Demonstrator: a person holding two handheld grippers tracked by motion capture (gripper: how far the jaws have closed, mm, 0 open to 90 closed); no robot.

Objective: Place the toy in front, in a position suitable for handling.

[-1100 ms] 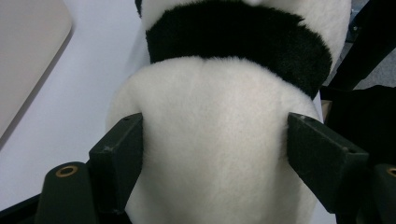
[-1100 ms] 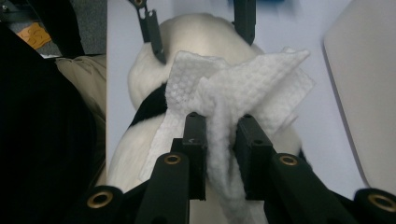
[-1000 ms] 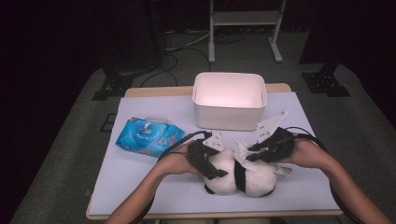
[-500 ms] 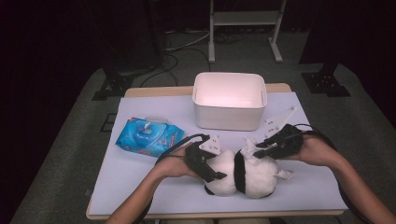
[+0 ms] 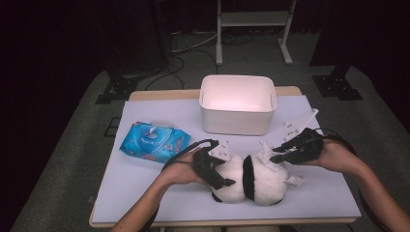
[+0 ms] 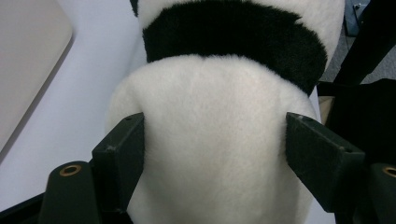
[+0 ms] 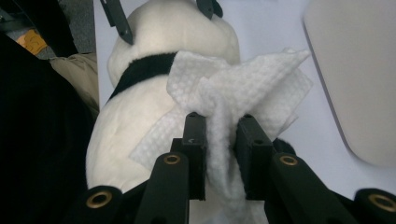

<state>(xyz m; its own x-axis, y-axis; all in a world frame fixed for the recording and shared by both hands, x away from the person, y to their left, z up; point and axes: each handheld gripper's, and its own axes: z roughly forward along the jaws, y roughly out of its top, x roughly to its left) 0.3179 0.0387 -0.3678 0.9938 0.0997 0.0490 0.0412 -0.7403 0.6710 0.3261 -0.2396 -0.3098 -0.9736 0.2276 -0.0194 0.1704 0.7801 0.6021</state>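
A white plush toy [image 5: 261, 181] with a black band lies on its side near the table's front edge. My left gripper [image 5: 218, 180] is shut on its left end, and in the left gripper view the jaws press into the white fur [image 6: 210, 154] from both sides. My right gripper [image 5: 278, 155] is shut on a crumpled white wipe [image 5: 267, 152]. In the right gripper view the wipe [image 7: 243, 88] is pinched between the jaws and spreads over the top of the plush [image 7: 135, 126].
A white plastic bin [image 5: 237, 120] stands behind the plush at the middle of the table. A blue pack of wipes [image 5: 153, 140] lies at the left. The table has a pale lilac cover [image 5: 145, 193], and dark floor with cables and stands surrounds it.
My right gripper has shifted a little to the right with the wipe, dragging it over the plush. The left gripper and the plush have stayed in place.
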